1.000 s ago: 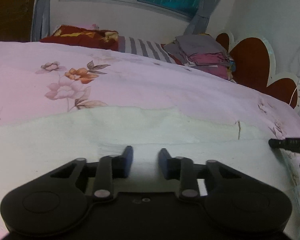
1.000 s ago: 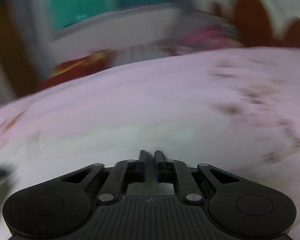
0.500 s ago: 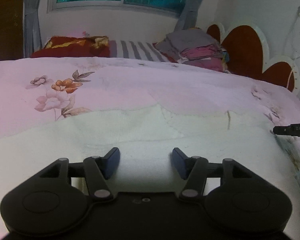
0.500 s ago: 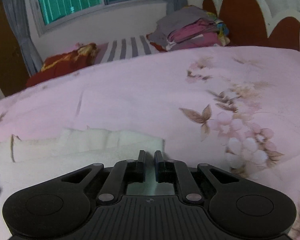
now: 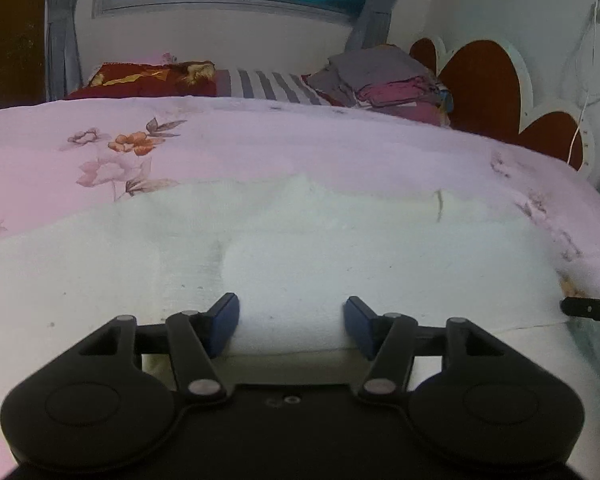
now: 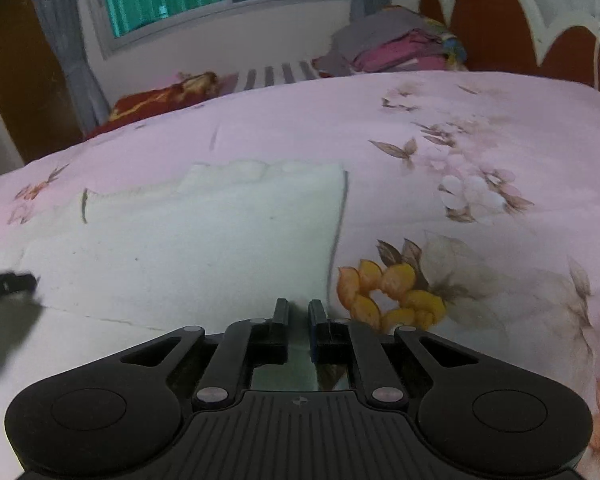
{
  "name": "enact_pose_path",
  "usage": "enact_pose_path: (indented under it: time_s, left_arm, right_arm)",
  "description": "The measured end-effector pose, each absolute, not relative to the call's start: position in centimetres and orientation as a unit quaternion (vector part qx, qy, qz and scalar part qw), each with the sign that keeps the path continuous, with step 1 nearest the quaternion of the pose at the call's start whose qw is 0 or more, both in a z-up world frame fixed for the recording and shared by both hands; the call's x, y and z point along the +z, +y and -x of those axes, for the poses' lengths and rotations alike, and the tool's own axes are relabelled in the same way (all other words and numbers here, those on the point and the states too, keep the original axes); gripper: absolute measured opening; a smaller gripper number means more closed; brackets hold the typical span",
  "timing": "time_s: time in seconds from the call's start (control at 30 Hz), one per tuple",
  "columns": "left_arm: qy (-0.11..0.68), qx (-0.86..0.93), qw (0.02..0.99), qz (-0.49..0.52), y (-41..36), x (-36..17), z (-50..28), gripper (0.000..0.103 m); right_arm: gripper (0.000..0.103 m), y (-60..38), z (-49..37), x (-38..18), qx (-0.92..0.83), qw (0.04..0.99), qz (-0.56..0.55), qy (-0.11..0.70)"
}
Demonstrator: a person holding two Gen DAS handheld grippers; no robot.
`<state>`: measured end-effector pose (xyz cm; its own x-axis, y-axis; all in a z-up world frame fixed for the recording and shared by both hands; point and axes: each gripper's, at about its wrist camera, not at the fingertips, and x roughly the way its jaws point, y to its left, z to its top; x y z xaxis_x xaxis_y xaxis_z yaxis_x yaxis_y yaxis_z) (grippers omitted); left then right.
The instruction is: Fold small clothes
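Folding cloth (image 5: 340, 248) spread flat on bed (image 6: 480, 128), near edge | left tool (image 5: 291, 322) spread, straddling cloth's near fold, not pinching | right tool (image 6: 298, 322) pressed together at cloth's right hem | soft, light, limp; best pinched at corners or hem

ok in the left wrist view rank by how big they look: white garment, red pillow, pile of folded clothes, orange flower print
1. white garment, by far the largest, though it lies nearest the camera
2. and 3. red pillow and pile of folded clothes look about alike; not ranked
4. orange flower print, smallest
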<state>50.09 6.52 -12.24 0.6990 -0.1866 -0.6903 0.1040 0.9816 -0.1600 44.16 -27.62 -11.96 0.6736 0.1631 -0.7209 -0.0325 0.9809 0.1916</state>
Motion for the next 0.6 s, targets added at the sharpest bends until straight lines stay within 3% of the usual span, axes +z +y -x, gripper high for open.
enact_pose_path:
  time_s: [0.37,0.6]
  left_arm:
    - [0.358,-0.086,0.929,0.043,6.3,-11.6,-51.4,0.061]
    - [0.376,-0.082,0.922,0.051,7.2,-13.3,-54.4,0.061]
  right_arm:
    - [0.008,-26.7,-45.4,-11.2,0.073,0.919,-0.098,0.376]
    - [0.008,-28.7,-54.1,-11.0,0.038,0.928,-0.113,0.354]
